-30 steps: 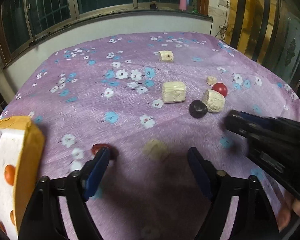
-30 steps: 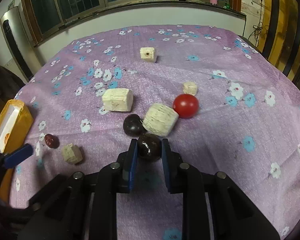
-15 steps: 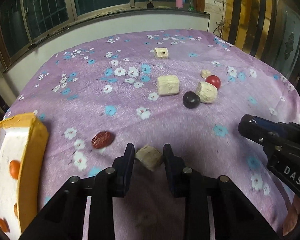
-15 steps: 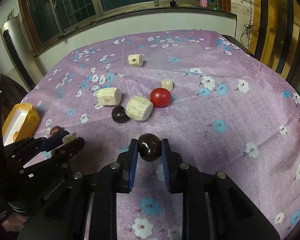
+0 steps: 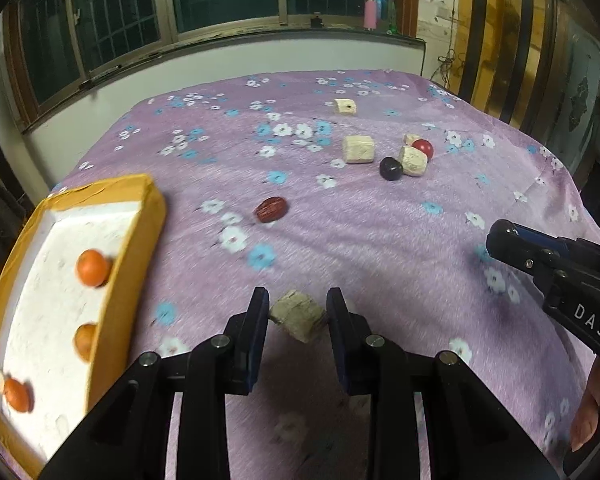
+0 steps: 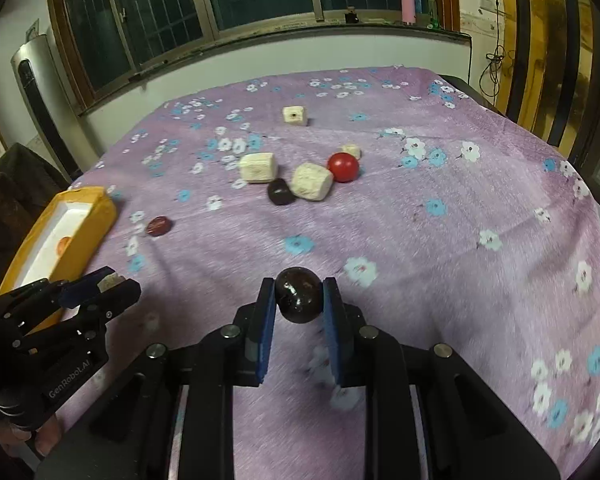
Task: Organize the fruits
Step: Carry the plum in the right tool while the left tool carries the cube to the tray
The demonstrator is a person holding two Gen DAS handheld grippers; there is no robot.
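My left gripper (image 5: 298, 306) is shut on a beige chunk (image 5: 298, 316) and holds it above the purple floral cloth, right of the orange box (image 5: 140, 240). The box holds several orange fruits (image 5: 93, 267). My right gripper (image 6: 299, 298) is shut on a dark round fruit (image 6: 299, 295), lifted above the cloth. A red date (image 5: 271, 209) lies near the box. A dark fruit (image 5: 391, 168), a red ball fruit (image 5: 423, 148) and several beige chunks (image 5: 358, 149) sit mid-table. The left gripper also shows in the right wrist view (image 6: 100, 284).
The orange box also shows at the left in the right wrist view (image 6: 84, 224). One beige chunk (image 6: 295, 115) lies alone far back. The table edge drops off at right. A pink bottle (image 6: 407, 2) stands on the window sill.
Both grippers have risen and pulled back with their loads. The left gripper closed on the beige chunk a second ago and has moved nearer the orange box.
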